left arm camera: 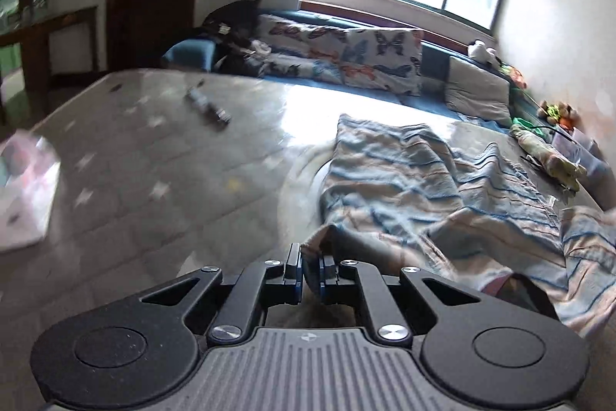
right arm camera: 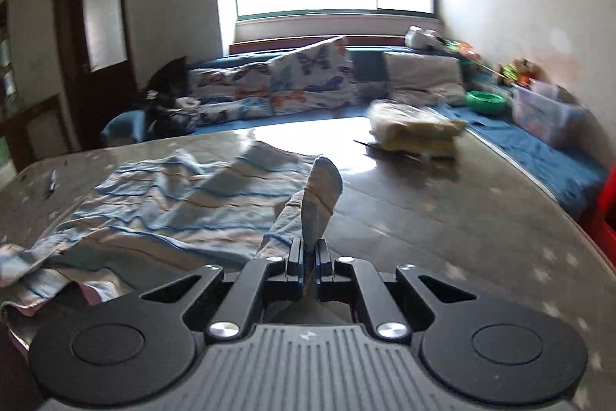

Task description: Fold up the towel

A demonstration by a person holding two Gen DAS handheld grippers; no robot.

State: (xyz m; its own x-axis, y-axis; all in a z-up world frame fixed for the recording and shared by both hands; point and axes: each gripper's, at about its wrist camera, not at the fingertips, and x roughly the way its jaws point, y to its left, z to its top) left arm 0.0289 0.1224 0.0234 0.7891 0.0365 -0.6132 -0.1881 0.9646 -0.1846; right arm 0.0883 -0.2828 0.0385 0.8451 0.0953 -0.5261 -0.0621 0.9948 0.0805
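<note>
A blue, white and peach striped towel [left arm camera: 415, 176] lies rumpled across the glossy grey table [left arm camera: 154, 156], spreading to the right in the left wrist view. My left gripper [left arm camera: 310, 266] is shut on a near corner of it, cloth bunched between the pads. In the right wrist view the same towel [right arm camera: 165, 203] spreads to the left. My right gripper [right arm camera: 309, 259] is shut on another near corner, and a flap of towel stands up above its fingers. The table [right arm camera: 442, 218] shows bare to the right.
A dark remote-like object [left arm camera: 208, 106] and a white plastic bag [left arm camera: 27, 195] lie on the left of the table. A yellow-green cloth bundle [right arm camera: 415, 131] sits at the far right. Behind are a blue couch with butterfly cushions [right arm camera: 292, 83], a green bowl [right arm camera: 485, 101] and a clear box [right arm camera: 546, 112].
</note>
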